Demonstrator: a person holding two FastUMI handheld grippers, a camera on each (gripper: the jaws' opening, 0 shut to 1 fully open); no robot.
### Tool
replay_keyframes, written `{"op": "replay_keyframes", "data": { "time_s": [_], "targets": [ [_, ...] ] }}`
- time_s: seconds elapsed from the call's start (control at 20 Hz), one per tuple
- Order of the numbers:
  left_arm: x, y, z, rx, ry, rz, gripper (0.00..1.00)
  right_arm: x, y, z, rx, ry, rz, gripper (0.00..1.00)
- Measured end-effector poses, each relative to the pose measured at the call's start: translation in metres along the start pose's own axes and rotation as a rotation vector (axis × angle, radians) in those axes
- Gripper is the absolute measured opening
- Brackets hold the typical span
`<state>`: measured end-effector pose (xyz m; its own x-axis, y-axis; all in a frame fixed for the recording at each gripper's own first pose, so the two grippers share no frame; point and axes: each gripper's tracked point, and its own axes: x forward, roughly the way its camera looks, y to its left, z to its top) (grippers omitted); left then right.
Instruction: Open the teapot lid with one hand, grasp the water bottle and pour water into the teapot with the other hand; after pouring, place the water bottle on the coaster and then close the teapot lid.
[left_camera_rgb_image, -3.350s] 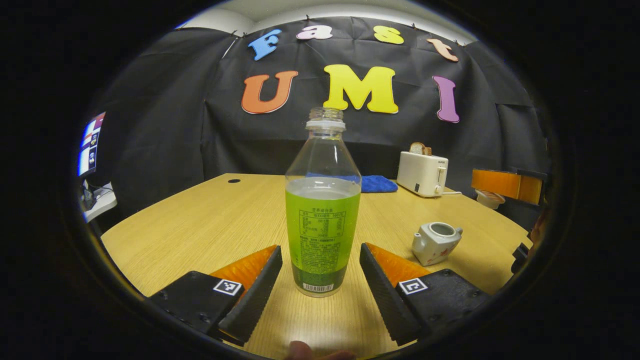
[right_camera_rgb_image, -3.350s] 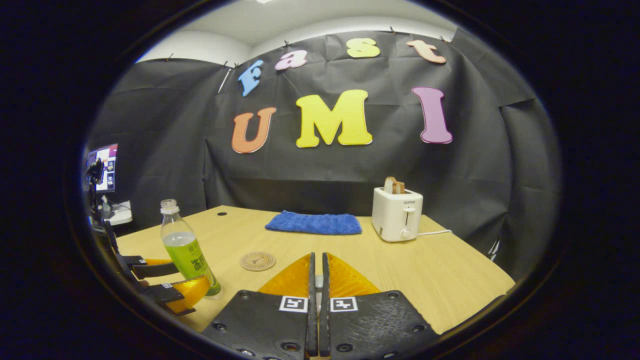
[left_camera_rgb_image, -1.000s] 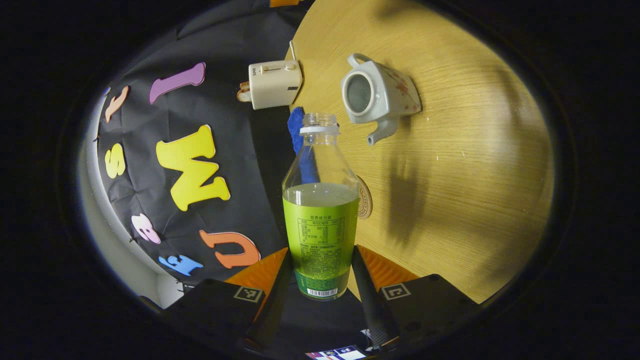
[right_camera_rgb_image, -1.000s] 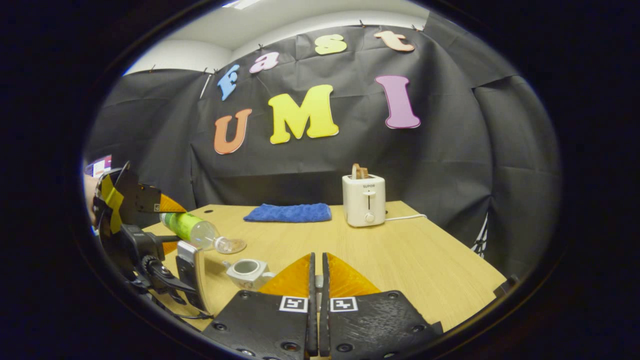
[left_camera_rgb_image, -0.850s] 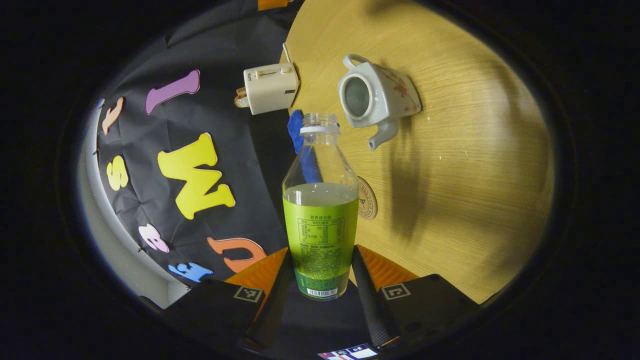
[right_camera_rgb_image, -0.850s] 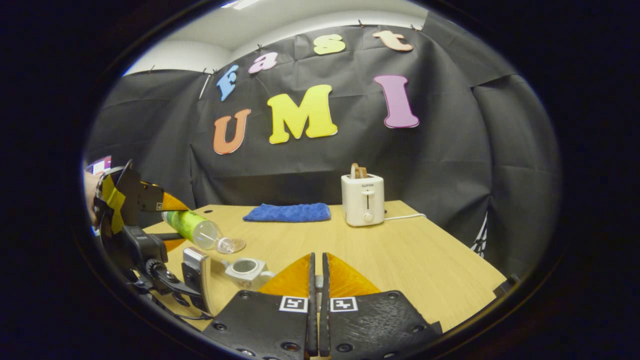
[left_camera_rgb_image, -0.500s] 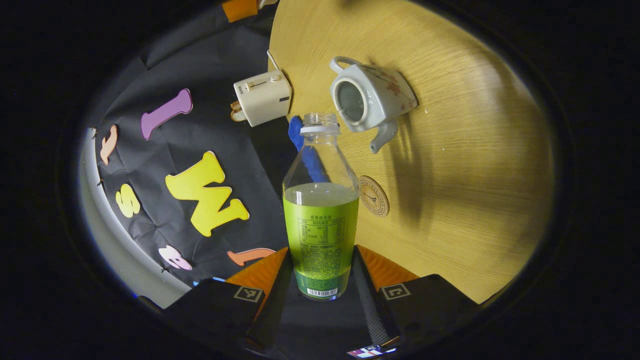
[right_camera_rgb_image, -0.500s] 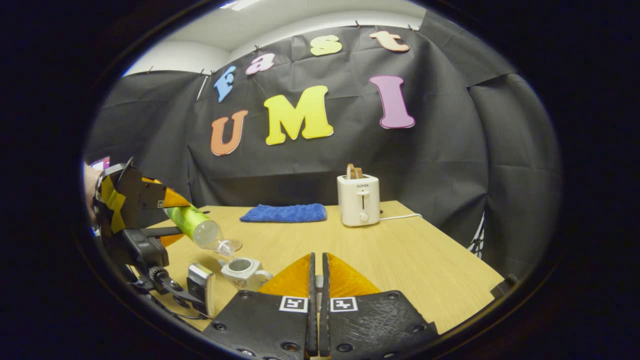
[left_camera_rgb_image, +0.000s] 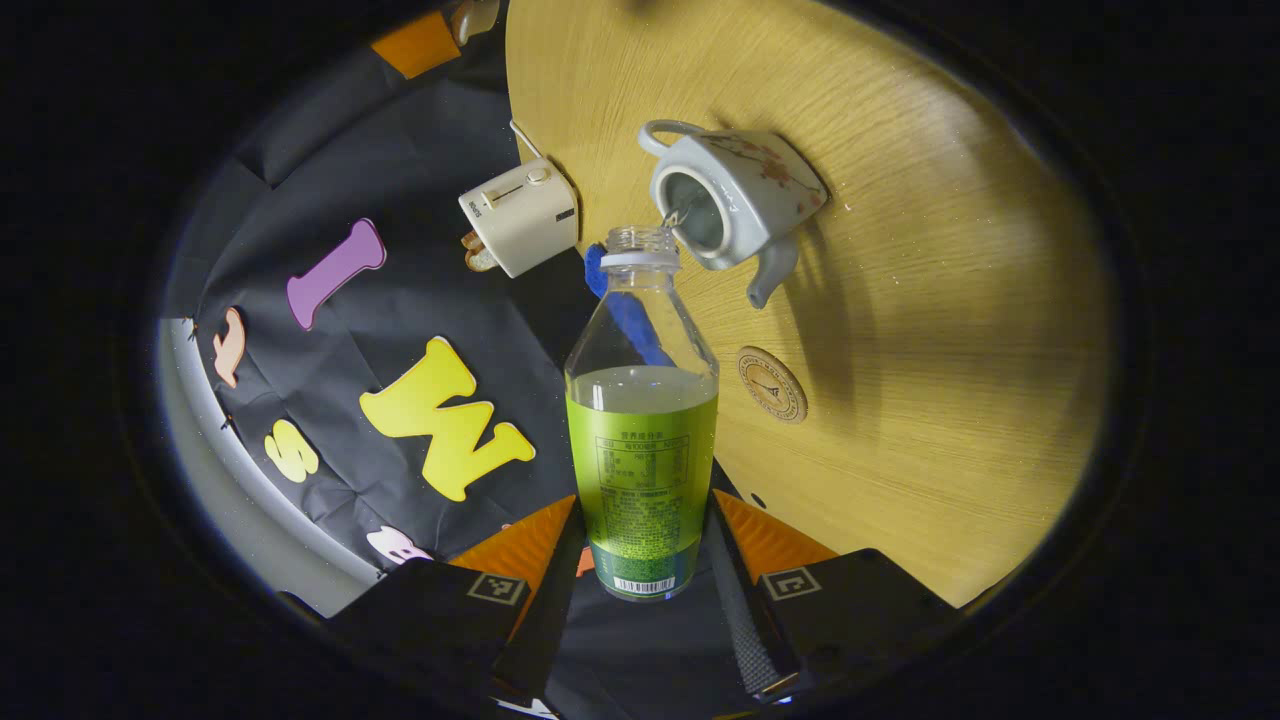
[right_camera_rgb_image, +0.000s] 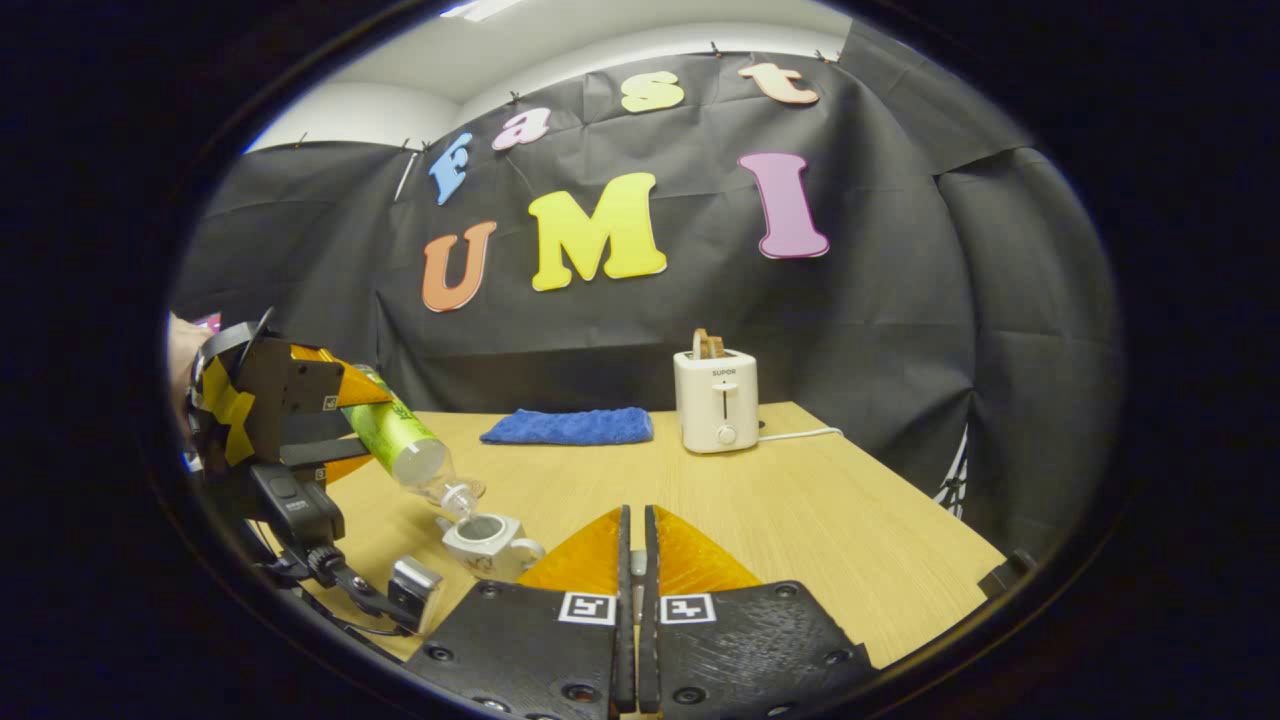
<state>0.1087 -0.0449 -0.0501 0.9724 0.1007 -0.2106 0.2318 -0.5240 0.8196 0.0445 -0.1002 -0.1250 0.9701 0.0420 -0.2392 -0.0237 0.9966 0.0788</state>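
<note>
Teapot (left_camera_rgb_image: 735, 197) rim partly behind tilted water bottle (left_camera_rgb_image: 641, 440), left hand-held gripper (left_camera_rgb_image: 640, 560) clamping it, right hand-held gripper (right_camera_rgb_image: 636, 560) together.

Black tongs (right_camera_rgb_image: 636, 560) carry square coded tags, screws and ribbed fingers (left_camera_rgb_image: 735, 600).

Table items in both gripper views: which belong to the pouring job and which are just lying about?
Part of the job:
- clear plastic water bottle with green label, held in the left hand-held gripper
- white ceramic teapot, lid off
- round wooden coaster

Lying about:
- white toaster holding bread
- blue folded cloth
</note>
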Motion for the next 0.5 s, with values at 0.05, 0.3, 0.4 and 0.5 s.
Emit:
{"op": "replay_keyframes", "data": {
  "time_s": [0.05,0.3,0.4,0.5],
  "targets": [
    [0.0,0.002,-0.001,0.013,0.001,0.008,0.7,0.0,0.0,0.001,0.001,-0.002,0.001,0.01],
    [0.005,0.008,-0.005,0.055,0.02,0.016,0.71,-0.001,-0.001,0.003,0.002,-0.004,0.003,0.01],
    [0.004,0.012,-0.005,0.072,0.017,0.027,0.71,-0.001,-0.002,0.003,0.004,-0.009,0.001,0.01],
    [0.003,0.016,-0.004,0.084,0.016,0.037,0.7,-0.003,-0.002,0.002,0.005,-0.009,0.001,0.01]
  ]
}}
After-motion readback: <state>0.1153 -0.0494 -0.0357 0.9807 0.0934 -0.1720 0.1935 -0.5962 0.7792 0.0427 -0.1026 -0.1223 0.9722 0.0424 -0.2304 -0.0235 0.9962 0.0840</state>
